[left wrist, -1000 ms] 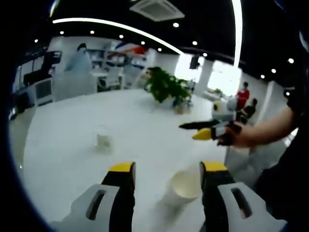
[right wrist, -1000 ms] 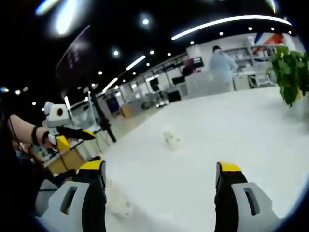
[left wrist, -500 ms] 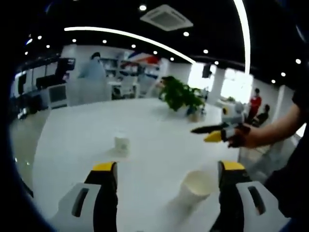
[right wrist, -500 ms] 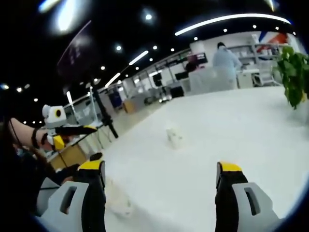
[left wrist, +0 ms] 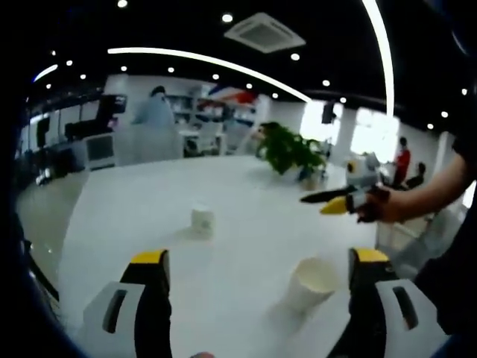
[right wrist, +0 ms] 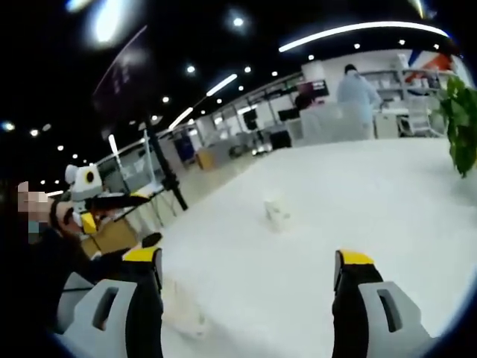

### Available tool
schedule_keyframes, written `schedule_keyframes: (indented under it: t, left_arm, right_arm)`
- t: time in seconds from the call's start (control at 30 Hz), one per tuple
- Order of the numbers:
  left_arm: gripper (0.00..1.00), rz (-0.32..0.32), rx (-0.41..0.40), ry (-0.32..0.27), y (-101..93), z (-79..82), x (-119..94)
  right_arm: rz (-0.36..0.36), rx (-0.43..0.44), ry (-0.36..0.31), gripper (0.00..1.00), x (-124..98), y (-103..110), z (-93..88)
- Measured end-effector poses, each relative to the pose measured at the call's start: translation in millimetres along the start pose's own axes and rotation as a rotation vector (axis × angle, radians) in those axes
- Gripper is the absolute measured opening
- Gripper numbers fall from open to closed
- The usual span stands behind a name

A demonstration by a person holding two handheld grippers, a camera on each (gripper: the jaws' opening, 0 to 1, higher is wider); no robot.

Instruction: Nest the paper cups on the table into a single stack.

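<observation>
Both grippers gape empty — left gripper [left wrist: 257, 272] should drop squarely around the near cup [left wrist: 311, 283] by its right jaw, right gripper [right wrist: 247, 272] waiting.

Open-plan office: dark ceiling with curved light strips [left wrist: 201, 60], an air-conditioning vent [left wrist: 265, 31], a potted plant [left wrist: 289, 151], possibly shelving [right wrist: 406, 89] behind.

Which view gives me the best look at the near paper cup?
The left gripper view: the near paper cup stands whole and upright, its open rim visible, just inside the left tool's right jaw. The right gripper view shows it as a pale blur beside that tool's left jaw.
</observation>
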State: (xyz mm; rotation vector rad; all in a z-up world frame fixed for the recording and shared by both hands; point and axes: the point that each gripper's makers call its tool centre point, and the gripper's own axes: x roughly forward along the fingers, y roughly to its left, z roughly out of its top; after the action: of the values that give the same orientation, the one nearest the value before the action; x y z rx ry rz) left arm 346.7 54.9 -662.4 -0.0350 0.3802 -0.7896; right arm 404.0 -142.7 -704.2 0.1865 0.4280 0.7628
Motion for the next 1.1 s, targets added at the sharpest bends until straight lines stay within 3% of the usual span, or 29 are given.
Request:
schedule_keyframes:
  t: [0.27,0.4,0.7,0.87,0.97,1.1]
  left_arm:
    - [1.0,0.018,0.001,0.001,4.6,-5.6,2.2]
    - [1.0,0.033,0.032,0.008,5.4,-6.2,5.6]
    - [1.0,0.046,0.031,0.011,3.7,-11.7,12.7]
    - [1.0,0.067,-0.005,-0.006,6.9,-17.4,11.8]
    - [1.0,0.078,-0.018,-0.004,6.6,-23.0,12.1]
    - [1.0,0.084,-0.037,-0.002,7.2,-30.5,13.0]
  right_arm:
    - [0.03,-0.022,0.018,0.92,19.2,0.4,5.4]
    - [0.064,-0.074,0.05,0.91,32.2,1.9,11.1]
    - [0.106,-0.19,0.076,0.87,86.6,-24.6,55.1]
    - [0.113,-0.257,0.139,0.83,115.1,-38.2,57.4]
    - [0.121,-0.29,0.162,0.81,126.7,-35.2,55.1]
    - [0.118,-0.267,0.164,0.78,141.6,-41.3,52.1]
